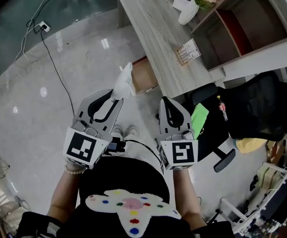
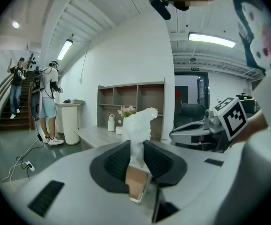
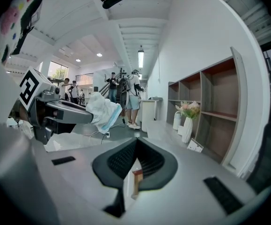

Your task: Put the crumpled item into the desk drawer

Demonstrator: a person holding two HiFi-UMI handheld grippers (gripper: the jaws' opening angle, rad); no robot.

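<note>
White crumpled wad [image 1: 124, 79] is sitting pinched in the left gripper [image 1: 116, 99]; right gripper [image 1: 166, 102] is hanging pressed together, empty. Advise keeping grip firm until over the drawer [image 1: 145, 78].

The desk [image 1: 155, 31] is seen from the top middle down to the centre of the head view, with the shelf [image 1: 247, 26] behind it at the upper right. The drawer [image 1: 145, 77] is pulled out at the desk's left edge, and the crumpled item [image 1: 125, 78] is held just left of it in the left gripper [image 1: 115, 99].
</note>
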